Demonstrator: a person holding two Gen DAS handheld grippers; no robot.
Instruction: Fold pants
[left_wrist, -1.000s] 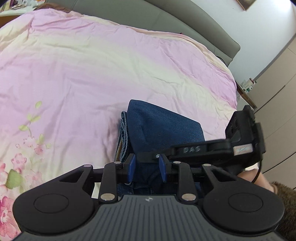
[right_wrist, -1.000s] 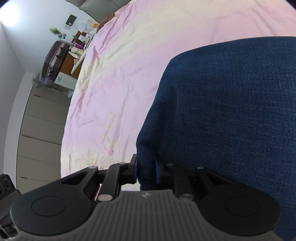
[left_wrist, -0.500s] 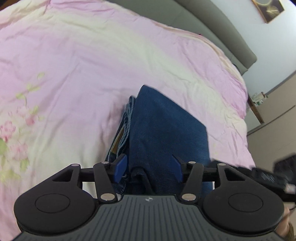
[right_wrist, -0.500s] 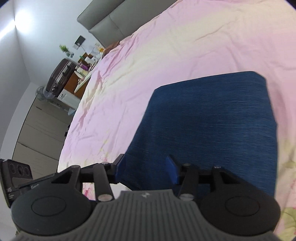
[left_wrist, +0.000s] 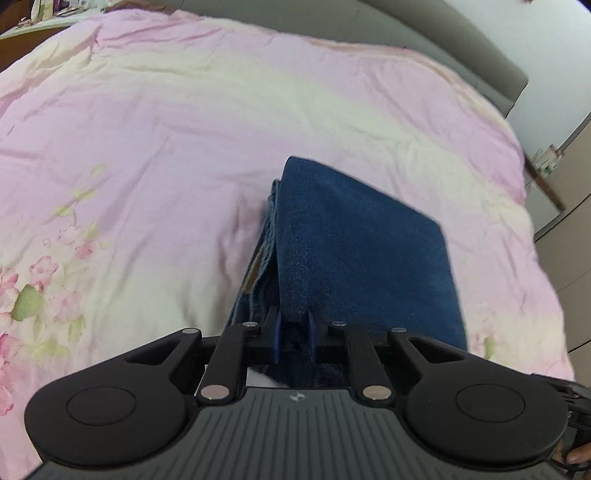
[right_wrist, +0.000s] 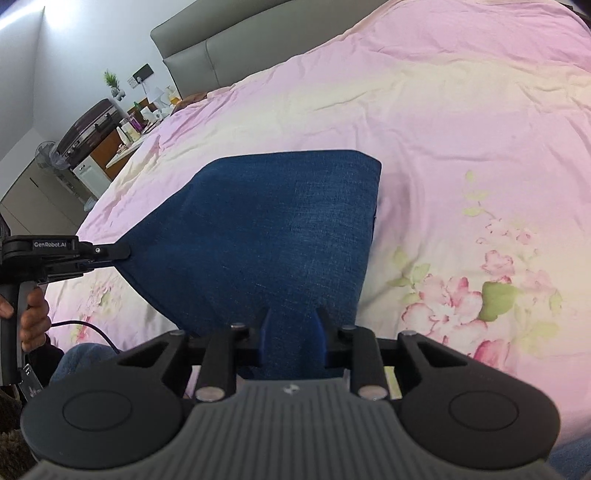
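Note:
Dark blue folded jeans (left_wrist: 354, 251) lie on a pink floral bedspread (left_wrist: 166, 129). My left gripper (left_wrist: 293, 341) is shut on the near corner of the jeans, blue pads pinching the denim. In the right wrist view the jeans (right_wrist: 280, 229) are lifted at their near edge. My right gripper (right_wrist: 291, 338) is shut on the other near corner. The left gripper (right_wrist: 123, 253) also shows there at the left, pinching its corner, held by a hand.
The grey headboard (left_wrist: 443, 40) runs along the far side of the bed. A bedside table with bottles and a dark suitcase (right_wrist: 92, 129) stand at the far left in the right wrist view. Cabinets (left_wrist: 569, 206) stand to the right of the bed.
Both grippers opened half a second ago and have now closed again on the near corners of the jeans. The near edge is lifted off the bed.

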